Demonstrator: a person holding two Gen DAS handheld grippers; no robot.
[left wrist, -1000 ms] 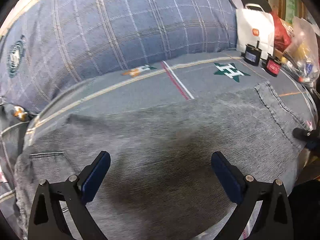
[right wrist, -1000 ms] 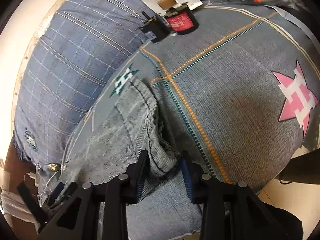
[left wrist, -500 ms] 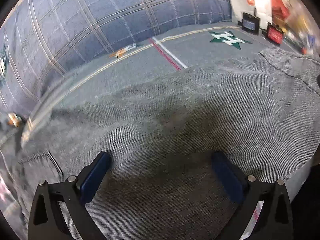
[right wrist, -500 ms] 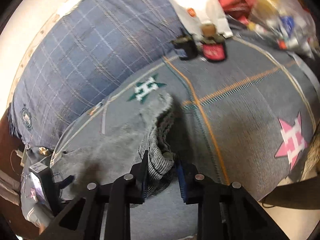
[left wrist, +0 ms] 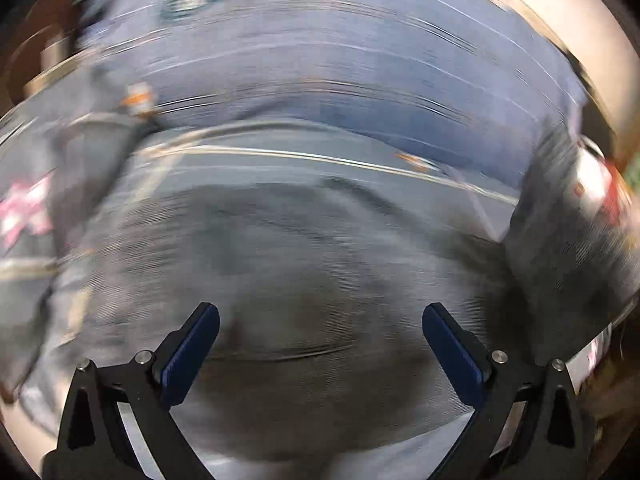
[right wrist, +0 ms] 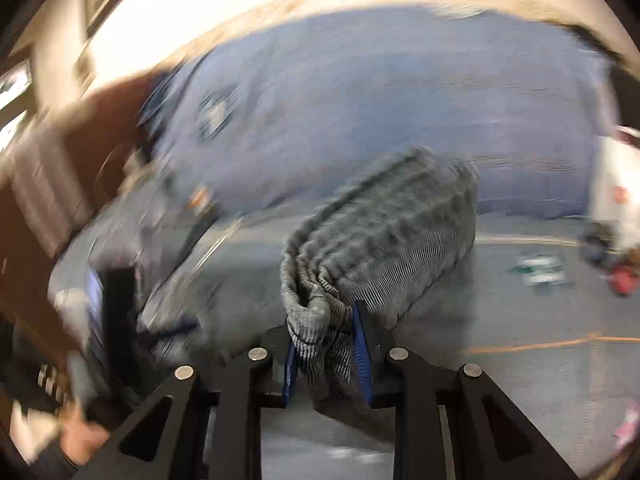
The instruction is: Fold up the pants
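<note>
Two grippers we see: right gripper (right wrist: 326, 354) jaws, easing open, clamp the pants (right wrist: 384, 240) bunched toward twelve o'clock; left gripper (left wrist: 320, 344) jaws gape.

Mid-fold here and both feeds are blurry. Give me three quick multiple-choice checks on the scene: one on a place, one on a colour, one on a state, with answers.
1. Where is the bunched end of the grey pants?
A. Draped over a white bag
B. Between the pads of the right hand-held gripper
C. On the floor

2. What colour are the pads on both tools?
A. Blue
B. Red
C. Yellow

3. What state is the left hand-held gripper in?
A. Shut on the pants
B. Shut on a bag
C. Wide open, holding nothing

Answers:
1 B: the right wrist view shows the fabric pinched between the pads, though the jaws are opening a little.
2 A: blue faces show on black fingers in both views.
3 C: its fingers stand far apart above the cloth.
</note>
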